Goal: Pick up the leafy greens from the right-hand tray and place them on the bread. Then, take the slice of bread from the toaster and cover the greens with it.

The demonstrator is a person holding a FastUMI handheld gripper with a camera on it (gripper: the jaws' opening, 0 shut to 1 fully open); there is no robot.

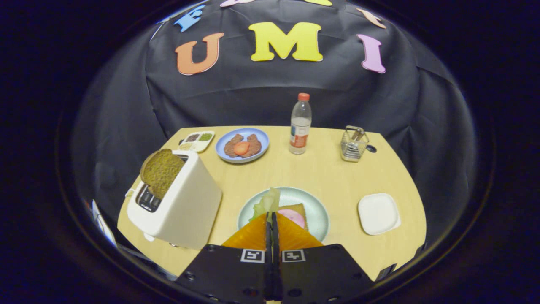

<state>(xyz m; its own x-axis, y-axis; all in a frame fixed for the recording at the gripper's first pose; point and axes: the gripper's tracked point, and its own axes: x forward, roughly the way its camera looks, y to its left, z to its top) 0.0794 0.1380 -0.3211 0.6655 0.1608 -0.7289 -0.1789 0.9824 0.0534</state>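
One bunch of leafy greens point(268, 203) sticks up just past the tips of the gripper point(271, 217), pale green and crinkled. The two orange fingers point(253, 234) are drawn together with hardly a gap between them, and the leaf seems pinched at their tips, though the contact itself is hidden behind them. The greens hang over the pale green plate point(314, 207), at the near left edge of the bread point(298, 209) lying on it, which carries a pink slice of something point(292, 217) on top.

My reading is that the first step is in hand: the greens are off their tray and are being brought over the bread, not yet laid down. The white tray point(378, 213) to the right of the plate looks bare, which fits that. The next move calls for carrying the leaf a little further over the bread, lowering it, then parting the fingers so it drops flat on the pink slice.

To the left stands the white toaster point(181, 202) with a brown slice of bread point(160, 171) poking out of its slot, waiting for the second step. Beyond the plate, on the wooden table point(329, 173), are a blue plate point(242, 145) with food, a small divided dish point(197, 140), a water bottle point(300, 123) and a clear holder point(353, 144).
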